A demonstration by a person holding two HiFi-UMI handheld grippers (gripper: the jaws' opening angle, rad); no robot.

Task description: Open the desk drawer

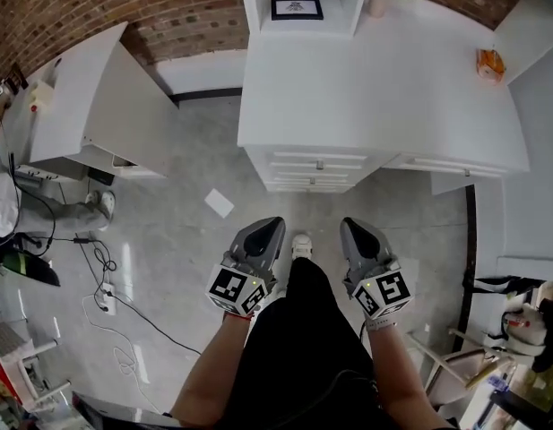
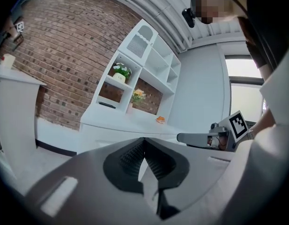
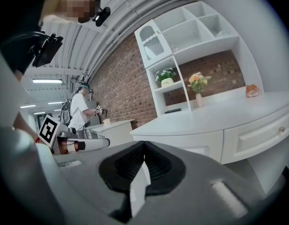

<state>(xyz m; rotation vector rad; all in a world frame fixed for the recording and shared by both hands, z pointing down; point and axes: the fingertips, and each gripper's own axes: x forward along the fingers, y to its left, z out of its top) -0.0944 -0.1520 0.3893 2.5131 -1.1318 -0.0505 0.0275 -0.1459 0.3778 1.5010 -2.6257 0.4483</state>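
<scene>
The white desk [image 1: 375, 79] stands ahead of me, with a stack of shut drawers [image 1: 317, 170] under its front edge and a small handle [image 1: 319, 164] on the top one. Both grippers hang above the floor, short of the desk and touching nothing. My left gripper [image 1: 272, 224] is shut and empty, and its tips meet in the left gripper view [image 2: 144, 140]. My right gripper [image 1: 349, 225] is shut and empty too [image 3: 144, 144]. In the right gripper view another shut drawer [image 3: 261, 136] with a knob [image 3: 281, 129] shows at the right.
A second white desk [image 1: 97, 106] stands at the left, with a person [image 1: 0, 195] beside it. A sheet of paper [image 1: 219, 202] and cables [image 1: 106, 285] lie on the floor. A chair [image 1: 464, 365] is at the lower right. An orange object [image 1: 491, 61] sits on the desk.
</scene>
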